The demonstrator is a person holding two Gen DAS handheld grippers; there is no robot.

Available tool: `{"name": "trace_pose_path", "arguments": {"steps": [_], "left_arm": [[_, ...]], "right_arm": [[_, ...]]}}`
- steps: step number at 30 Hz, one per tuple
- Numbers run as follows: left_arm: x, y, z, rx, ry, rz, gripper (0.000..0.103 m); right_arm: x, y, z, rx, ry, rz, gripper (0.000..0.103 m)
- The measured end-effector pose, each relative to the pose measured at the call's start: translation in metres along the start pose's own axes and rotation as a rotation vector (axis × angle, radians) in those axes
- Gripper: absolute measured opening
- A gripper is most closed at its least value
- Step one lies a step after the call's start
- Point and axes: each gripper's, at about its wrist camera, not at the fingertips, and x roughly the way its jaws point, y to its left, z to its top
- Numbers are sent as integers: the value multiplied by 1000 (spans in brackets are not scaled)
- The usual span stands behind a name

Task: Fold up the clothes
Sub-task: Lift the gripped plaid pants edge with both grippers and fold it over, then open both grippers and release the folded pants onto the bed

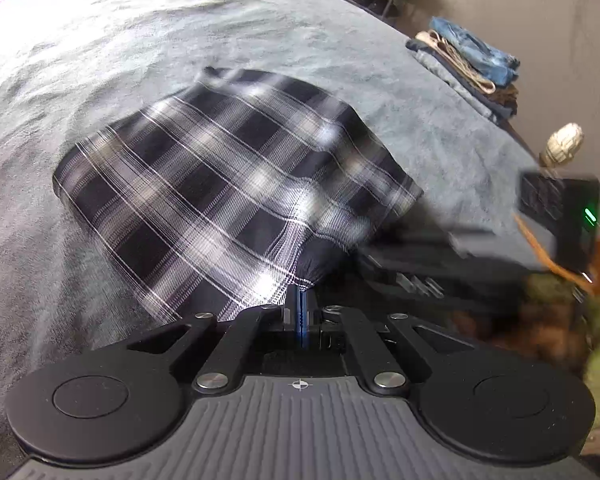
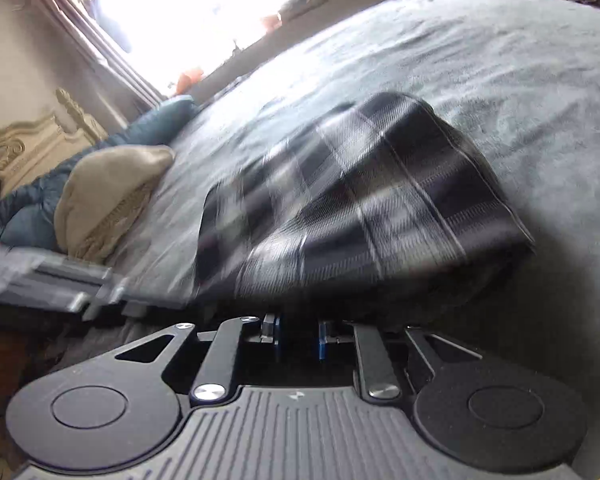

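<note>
Left tool (image 1: 302, 312) clenched on the near edge of the plaid cloth (image 1: 228, 184), blue pads pressed together with fabric pinched between. Right tool (image 2: 298, 338) parted a little, pads apart, cloth edge just ahead and above; grip there impossible to tell. Cloth spread folded on the grey bed (image 1: 100, 60), reaching away from both tools. Farther off, a stack of folded clothes (image 1: 468, 60) at the bed's edge; in the right view, a beige pillow (image 2: 108, 196) near the headboard (image 2: 16, 148).
</note>
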Motion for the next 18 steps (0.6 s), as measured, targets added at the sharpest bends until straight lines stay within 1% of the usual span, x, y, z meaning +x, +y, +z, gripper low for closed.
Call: {"name": "trace_pose_path", "arguments": {"steps": [1,3,5,6,8,10,12,13,14,16,18], "left_arm": [[2,-1,-2,5,4,4,0],[4,-5,-5,29,6,14,0],[6,-13,-9,89,0,35,0],[9,-17,-12,127,-2,47,0],[14,-27,-17,201,-4,71,0],[24,-36,-26,303,2,116,0],[41,-41,-37,374,41,160,1],[49,-42,-43,381,70,170,1],[53,-43,-48,381,66,182,1],[52,-47,-52,392,44,199,1],[49,-46,-50,365,44,204,1]], "right_arm": [[4,1,2,-9,-6,-3,14],[7,2,4,-26,-15,-8,13],[-1,2,7,-22,-17,-3,15],[-6,2,8,-20,-12,-5,15],[-19,2,7,-21,8,-19,19],[-39,-2,4,-29,37,-50,19],[-57,-8,3,-36,65,-91,19],[-65,-10,4,-45,74,-114,19],[-73,-10,6,-59,76,-131,19],[-80,-3,16,-124,56,-127,19],[-82,7,27,-204,33,-108,19]]}}
